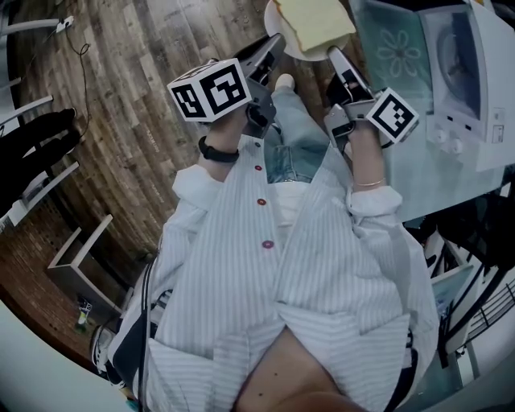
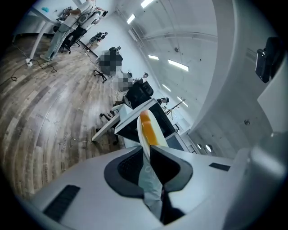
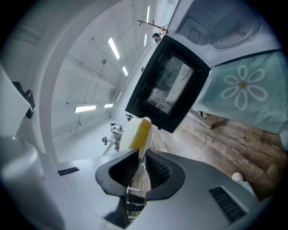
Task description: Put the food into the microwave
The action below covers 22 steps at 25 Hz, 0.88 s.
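The floor (image 1: 121, 72) is matt, grainy wood plank. The plate (image 1: 299, 53) is smooth, glossy white. The food (image 1: 315, 20) is a pale yellow slab with a soft matt face. The left gripper (image 2: 147, 148) and right gripper (image 3: 141, 155) have matt grey plastic shells and black ribbed pads (image 3: 155, 168). The microwave (image 1: 491, 96) is white plastic with a dark glossy door (image 3: 168, 87). The shirt (image 1: 241, 265) is striped cloth, and the jeans (image 1: 294, 137) are denim.

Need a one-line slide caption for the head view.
Left gripper and right gripper clamp opposite rims of a plate of yellow food, beside the microwave.
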{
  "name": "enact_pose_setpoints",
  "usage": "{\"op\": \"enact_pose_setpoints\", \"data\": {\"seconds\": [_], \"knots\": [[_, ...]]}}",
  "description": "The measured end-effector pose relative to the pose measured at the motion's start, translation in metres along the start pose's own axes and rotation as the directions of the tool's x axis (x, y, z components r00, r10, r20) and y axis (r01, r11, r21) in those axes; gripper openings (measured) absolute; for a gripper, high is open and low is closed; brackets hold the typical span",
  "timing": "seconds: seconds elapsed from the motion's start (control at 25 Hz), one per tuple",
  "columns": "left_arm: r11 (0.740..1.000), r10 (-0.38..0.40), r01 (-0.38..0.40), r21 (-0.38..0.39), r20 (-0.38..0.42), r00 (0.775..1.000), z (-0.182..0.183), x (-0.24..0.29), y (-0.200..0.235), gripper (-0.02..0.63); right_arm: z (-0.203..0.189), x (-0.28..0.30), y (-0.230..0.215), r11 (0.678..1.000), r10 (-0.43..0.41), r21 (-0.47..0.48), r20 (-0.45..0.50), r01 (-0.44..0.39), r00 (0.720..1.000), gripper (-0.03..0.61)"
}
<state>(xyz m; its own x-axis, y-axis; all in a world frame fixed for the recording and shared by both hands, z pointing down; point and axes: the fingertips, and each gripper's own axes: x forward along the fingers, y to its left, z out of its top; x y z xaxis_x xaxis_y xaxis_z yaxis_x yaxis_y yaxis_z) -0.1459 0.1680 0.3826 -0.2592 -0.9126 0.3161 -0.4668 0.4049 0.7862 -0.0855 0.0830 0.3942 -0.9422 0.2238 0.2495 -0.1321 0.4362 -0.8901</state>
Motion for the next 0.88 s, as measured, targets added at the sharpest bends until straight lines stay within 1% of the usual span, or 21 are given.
{"op": "enact_pose_setpoints", "data": {"seconds": [0.12, 0.28, 0.4, 0.52, 0.56, 0.68, 0.88], "knots": [[1.000, -0.013, 0.013, 0.010, -0.023, 1.000, 0.008, 0.022, -0.006, 0.052, 0.022, 0.002, -0.011, 1.000, 0.000, -0.023, 0.026, 0.001, 1.000, 0.049], [0.999, -0.037, 0.039, 0.025, -0.068, 0.997, 0.013, 0.057, -0.019, 0.052, 0.053, -0.006, -0.029, 0.999, -0.034, 0.019, 0.082, 0.033, 0.996, 0.051], [0.996, -0.067, 0.073, 0.051, -0.110, 0.992, 0.015, 0.074, -0.027, 0.052, 0.070, -0.008, -0.028, 0.999, -0.038, -0.016, 0.110, 0.040, 0.993, 0.051], [0.994, -0.090, 0.099, 0.055, -0.147, 0.985, 0.014, 0.083, -0.034, 0.052, 0.079, -0.013, -0.027, 0.998, -0.042, -0.034, 0.144, 0.047, 0.989, 0.051], [0.992, -0.098, 0.108, 0.058, -0.162, 0.982, 0.011, 0.088, -0.037, 0.052, 0.081, -0.018, -0.032, 0.998, -0.048, -0.032, 0.159, 0.054, 0.986, 0.051], [0.987, -0.123, 0.142, 0.076, -0.215, 0.969, -0.003, 0.108, -0.050, 0.052, 0.087, -0.040, -0.053, 0.995, -0.099, 0.034, 0.219, 0.094, 0.971, 0.051], [0.976, -0.167, 0.202, 0.088, -0.302, 0.939, -0.018, 0.131, -0.068, 0.052, 0.102, -0.067, -0.063, 0.990, -0.134, 0.004, 0.300, 0.139, 0.944, 0.051]]}}
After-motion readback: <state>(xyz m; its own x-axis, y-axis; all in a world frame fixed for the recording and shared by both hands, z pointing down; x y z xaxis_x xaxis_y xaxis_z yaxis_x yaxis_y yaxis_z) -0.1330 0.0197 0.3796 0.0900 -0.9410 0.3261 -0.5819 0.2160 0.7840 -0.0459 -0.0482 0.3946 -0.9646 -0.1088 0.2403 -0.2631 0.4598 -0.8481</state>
